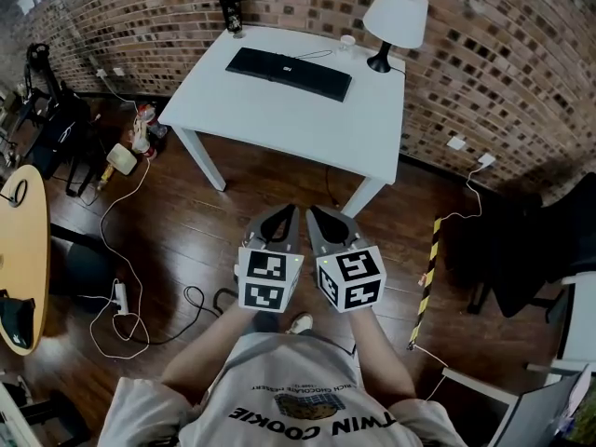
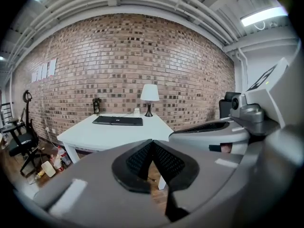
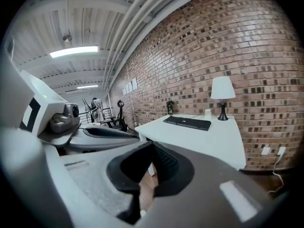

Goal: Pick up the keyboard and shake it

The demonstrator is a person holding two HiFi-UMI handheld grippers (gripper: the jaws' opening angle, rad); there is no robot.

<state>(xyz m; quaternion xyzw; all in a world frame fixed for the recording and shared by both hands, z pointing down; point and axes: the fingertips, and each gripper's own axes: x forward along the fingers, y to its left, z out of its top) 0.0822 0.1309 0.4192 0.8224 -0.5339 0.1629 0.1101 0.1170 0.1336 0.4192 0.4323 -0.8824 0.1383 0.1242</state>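
Observation:
A black keyboard (image 1: 290, 73) lies flat near the far edge of a white table (image 1: 279, 119) by the brick wall; it also shows in the left gripper view as the keyboard (image 2: 118, 120) and in the right gripper view as the keyboard (image 3: 187, 122). My left gripper (image 1: 292, 209) and right gripper (image 1: 311, 209) hang side by side over the wooden floor, well short of the table. Both are shut with nothing between the pads. In their own views the left gripper (image 2: 152, 142) and the right gripper (image 3: 152, 144) point towards the table.
A white lamp (image 1: 393, 21) and a small cup (image 1: 346, 42) stand at the table's back right, a dark bottle (image 1: 233, 12) at its back left. Cables and a power strip (image 1: 119, 298) lie on the floor at left, beside a round wooden table (image 1: 23, 259). A black chair (image 1: 549, 250) stands right.

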